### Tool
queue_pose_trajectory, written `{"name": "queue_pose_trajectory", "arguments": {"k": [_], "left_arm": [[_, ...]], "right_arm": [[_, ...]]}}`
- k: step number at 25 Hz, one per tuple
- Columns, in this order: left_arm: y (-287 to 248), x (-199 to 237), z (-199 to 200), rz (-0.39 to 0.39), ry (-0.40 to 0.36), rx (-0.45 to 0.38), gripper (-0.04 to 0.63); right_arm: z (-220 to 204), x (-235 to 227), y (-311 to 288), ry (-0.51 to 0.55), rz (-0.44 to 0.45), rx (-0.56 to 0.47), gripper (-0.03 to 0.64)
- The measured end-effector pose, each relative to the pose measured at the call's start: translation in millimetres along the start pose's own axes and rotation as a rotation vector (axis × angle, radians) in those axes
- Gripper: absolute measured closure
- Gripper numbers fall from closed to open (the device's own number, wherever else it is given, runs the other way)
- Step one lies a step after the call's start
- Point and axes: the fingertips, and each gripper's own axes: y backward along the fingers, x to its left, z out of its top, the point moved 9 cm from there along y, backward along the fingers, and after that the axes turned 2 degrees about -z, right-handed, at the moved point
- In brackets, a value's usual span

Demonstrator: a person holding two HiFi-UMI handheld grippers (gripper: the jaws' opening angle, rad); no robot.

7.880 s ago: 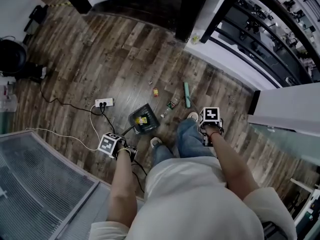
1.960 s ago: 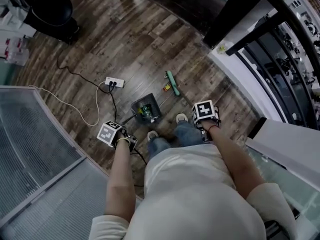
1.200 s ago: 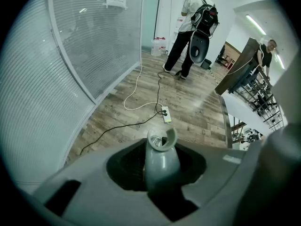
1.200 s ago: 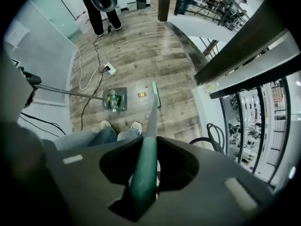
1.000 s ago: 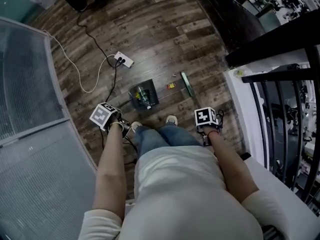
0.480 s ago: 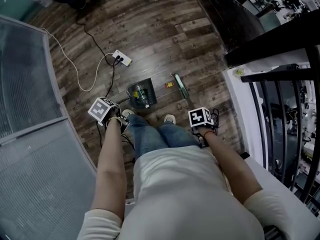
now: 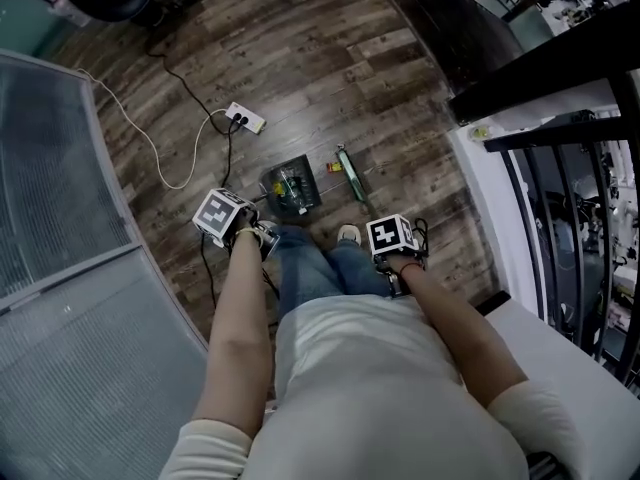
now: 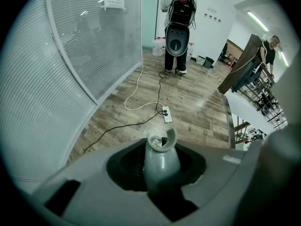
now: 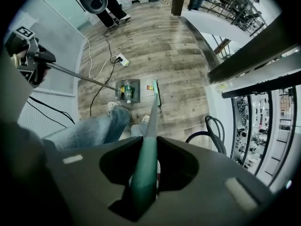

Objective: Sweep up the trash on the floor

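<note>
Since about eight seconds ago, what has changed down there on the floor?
Most scraps scattered beside the dustpan are gone; it holds more litter, and one small wrapper remains between it and the broom head, which has moved closer. Unchanged: the left gripper grips the dustpan handle, the right gripper the broom handle; the power strip lies where it was.
</note>
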Motion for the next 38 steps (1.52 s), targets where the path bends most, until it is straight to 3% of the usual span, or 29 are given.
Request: {"name": "queue_pose_trajectory", "arguments": {"k": [8, 16, 23, 38], "left_arm": [[-3, 0, 4, -0.020, 0.017, 0.002, 0.482], [-2, -3, 4, -0.029, 0.027, 0.000, 0.476], [-2, -4, 4, -0.037, 0.029, -0.004, 0.472], [-3, 0, 5, -0.053, 0.031, -0.001, 0.468]], "right_arm": [[-3, 26, -3, -0.021, 0.099, 0.016, 0.522], [-5, 45, -2, 0.066, 0.151, 0.041, 0.522], [-7, 49, -1, 0.103, 0.136, 0.054, 0.522], [-9, 48, 14, 0.126, 0.190, 0.037, 0.522]]}}
